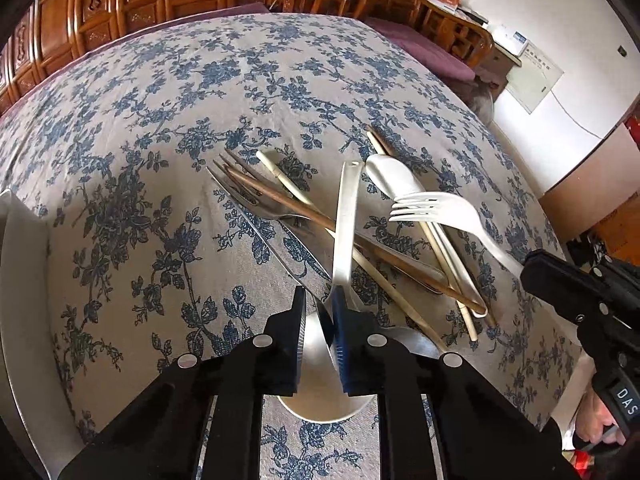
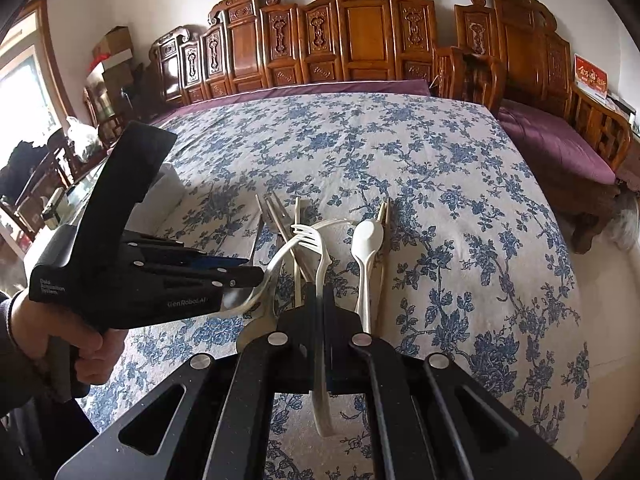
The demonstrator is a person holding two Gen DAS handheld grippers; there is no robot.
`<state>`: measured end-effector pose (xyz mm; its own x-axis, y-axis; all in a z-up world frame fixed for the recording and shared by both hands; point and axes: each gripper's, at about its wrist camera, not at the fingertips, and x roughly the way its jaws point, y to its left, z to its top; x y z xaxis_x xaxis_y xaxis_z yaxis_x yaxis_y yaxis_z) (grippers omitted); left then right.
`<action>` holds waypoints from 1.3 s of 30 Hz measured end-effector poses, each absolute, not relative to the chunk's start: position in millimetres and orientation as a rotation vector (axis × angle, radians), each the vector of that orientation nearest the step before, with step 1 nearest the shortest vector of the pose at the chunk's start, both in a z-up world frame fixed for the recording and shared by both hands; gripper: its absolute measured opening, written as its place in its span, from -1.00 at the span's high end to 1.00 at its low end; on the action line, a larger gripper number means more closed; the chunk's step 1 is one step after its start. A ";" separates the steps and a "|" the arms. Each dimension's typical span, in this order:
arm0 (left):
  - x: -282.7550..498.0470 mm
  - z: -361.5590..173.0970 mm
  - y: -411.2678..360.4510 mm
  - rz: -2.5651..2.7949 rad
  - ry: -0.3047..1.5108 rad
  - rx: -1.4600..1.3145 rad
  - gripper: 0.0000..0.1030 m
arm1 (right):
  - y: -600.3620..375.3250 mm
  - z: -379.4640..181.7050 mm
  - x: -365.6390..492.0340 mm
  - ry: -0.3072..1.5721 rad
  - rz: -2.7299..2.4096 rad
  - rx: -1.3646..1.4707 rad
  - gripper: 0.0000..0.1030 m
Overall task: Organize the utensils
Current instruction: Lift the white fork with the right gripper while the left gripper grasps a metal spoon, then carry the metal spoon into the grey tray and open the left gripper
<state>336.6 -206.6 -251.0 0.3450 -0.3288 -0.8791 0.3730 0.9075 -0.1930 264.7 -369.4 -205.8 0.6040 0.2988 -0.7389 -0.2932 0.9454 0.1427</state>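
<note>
Left claw (image 1: pixel 319 300) clenches a steel spoon (image 1: pixel 345 216); right claw (image 2: pixel 319 300) grasps a white fork (image 2: pixel 320 264). Only the left view shows the white tray (image 1: pixel 24 280) at the table's left edge.

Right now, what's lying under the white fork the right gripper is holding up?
Under the white fork: a white spoon, pale chopsticks and brown chopsticks on the tablecloth. Where the pile crosses, lower handles are hidden.

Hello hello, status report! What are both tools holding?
Left tool shut on metal spoon. Right tool shut on white fork. Other utensils piled on tablecloth below.
</note>
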 end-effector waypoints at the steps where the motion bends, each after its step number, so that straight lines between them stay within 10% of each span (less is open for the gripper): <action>1: 336.5 -249.5 -206.3 -0.458 1.127 0.041 0.77 | -369.4 -206.1 264.8 0.856 0.343 0.007 0.92; 39: 297.2 -164.0 -58.5 -0.331 0.994 0.076 0.94 | -247.4 -168.8 260.4 0.814 0.445 -0.069 0.92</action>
<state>297.2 -58.5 -164.0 0.5001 -0.2394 -0.8322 0.3079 0.9474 -0.0875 260.4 -247.4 -168.8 0.5997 0.3575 -0.7159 -0.4098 0.9056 0.1089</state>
